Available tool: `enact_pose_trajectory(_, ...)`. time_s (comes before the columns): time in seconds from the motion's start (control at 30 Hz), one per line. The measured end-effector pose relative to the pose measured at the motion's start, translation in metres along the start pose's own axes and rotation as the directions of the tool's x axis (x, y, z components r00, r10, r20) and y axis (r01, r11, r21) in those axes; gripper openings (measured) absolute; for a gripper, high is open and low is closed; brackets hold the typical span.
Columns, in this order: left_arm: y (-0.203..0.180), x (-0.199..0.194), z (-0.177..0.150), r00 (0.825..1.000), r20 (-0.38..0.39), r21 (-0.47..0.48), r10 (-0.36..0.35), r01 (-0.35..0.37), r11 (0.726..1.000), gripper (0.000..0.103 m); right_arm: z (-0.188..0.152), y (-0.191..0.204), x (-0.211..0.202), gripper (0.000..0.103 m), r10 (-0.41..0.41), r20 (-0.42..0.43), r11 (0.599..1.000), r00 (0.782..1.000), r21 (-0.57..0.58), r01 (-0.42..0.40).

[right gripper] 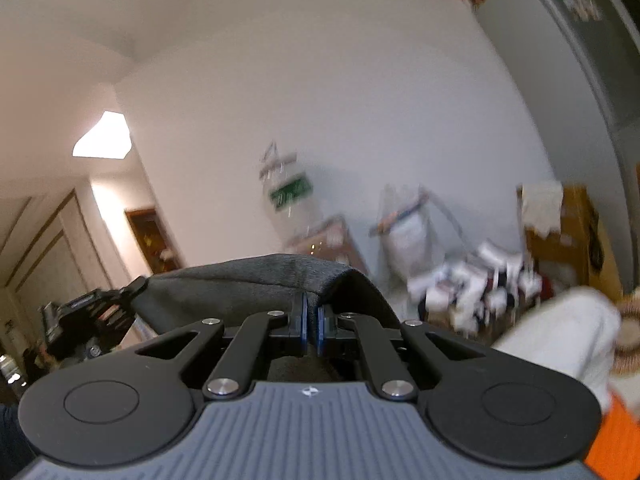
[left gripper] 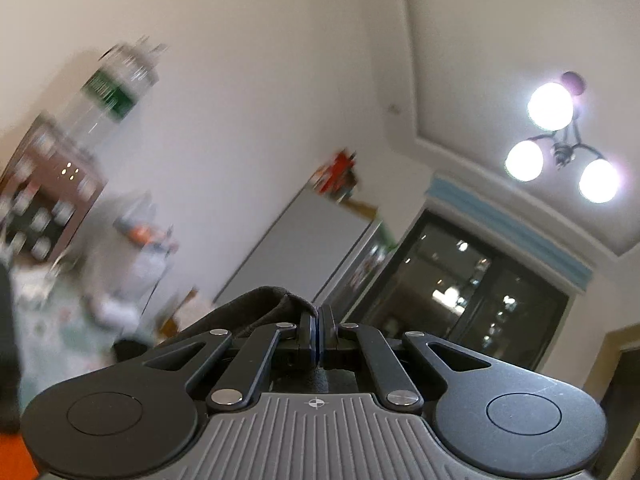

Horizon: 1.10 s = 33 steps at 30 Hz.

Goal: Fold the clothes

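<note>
Both grippers point up toward the walls and ceiling, each holding an edge of a dark grey garment. In the left wrist view my left gripper (left gripper: 319, 322) is shut on the dark cloth (left gripper: 256, 308), which bunches to the left of the fingers. In the right wrist view my right gripper (right gripper: 311, 312) is shut on the grey garment (right gripper: 256, 280), whose hem stretches taut to the left toward my other gripper (right gripper: 92, 312). The rest of the garment hangs out of sight below.
A water dispenser bottle with a green label (left gripper: 116, 88) (right gripper: 290, 196) stands by the white wall. A grey fridge (left gripper: 304, 248), a dark window (left gripper: 472, 292), a lit ceiling lamp (left gripper: 560, 140), cluttered boxes (right gripper: 480, 284) and a white cushion (right gripper: 560, 332) surround.
</note>
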<state>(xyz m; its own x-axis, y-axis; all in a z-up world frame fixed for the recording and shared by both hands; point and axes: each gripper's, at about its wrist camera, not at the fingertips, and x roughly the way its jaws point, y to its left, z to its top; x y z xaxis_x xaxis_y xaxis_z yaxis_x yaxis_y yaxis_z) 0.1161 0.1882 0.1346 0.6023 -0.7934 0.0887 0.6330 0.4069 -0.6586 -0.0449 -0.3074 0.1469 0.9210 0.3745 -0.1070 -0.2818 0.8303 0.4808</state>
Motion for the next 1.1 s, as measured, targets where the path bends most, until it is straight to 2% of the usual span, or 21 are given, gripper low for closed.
enact_pose_trajectory(0.13,0.018,-0.046,-0.048,0.997,-0.064,-0.058,0.044,-0.048,0.997,0.004,-0.068,0.000,-0.033,0.006,0.033,-0.059,0.997,0.998,0.068,-0.029)
enact_pose_trajectory(0.27,0.026,-0.096,-0.086,0.993,-0.110,-0.142,0.052,-0.067,0.988,0.004,-0.129,0.009,-0.080,0.006,0.075,-0.073,0.992,0.995,0.112,-0.066)
enact_pose_trajectory(0.4,0.031,-0.140,-0.121,0.983,-0.152,-0.212,0.100,-0.131,0.969,0.004,-0.185,0.024,-0.118,0.006,0.115,-0.112,0.983,0.987,0.157,-0.097)
enact_pose_trajectory(0.57,0.042,-0.174,-0.153,0.959,-0.224,-0.285,0.175,-0.236,0.929,0.004,-0.239,0.035,-0.148,0.006,0.103,-0.163,0.969,0.981,0.240,-0.062)
enact_pose_trajectory(0.67,0.046,-0.155,-0.152,0.951,-0.245,-0.250,0.191,-0.252,0.935,0.004,-0.262,0.038,-0.157,0.006,0.085,-0.179,0.956,0.980,0.291,-0.030)
enact_pose_trajectory(0.77,0.049,-0.130,-0.148,0.943,-0.262,-0.205,0.203,-0.260,0.944,0.004,-0.271,0.033,-0.156,0.006,0.050,-0.171,0.942,0.984,0.334,0.010)
enact_pose_trajectory(1.0,0.057,-0.073,-0.138,0.925,-0.299,-0.097,0.235,-0.275,0.957,0.004,-0.260,0.006,-0.129,0.007,-0.072,-0.153,0.893,0.986,0.431,0.132)
enact_pose_trajectory(1.1,0.065,-0.027,-0.137,0.906,-0.334,-0.036,0.260,-0.288,0.957,0.004,-0.256,-0.014,-0.108,0.007,-0.143,-0.183,0.850,0.973,0.481,0.215)
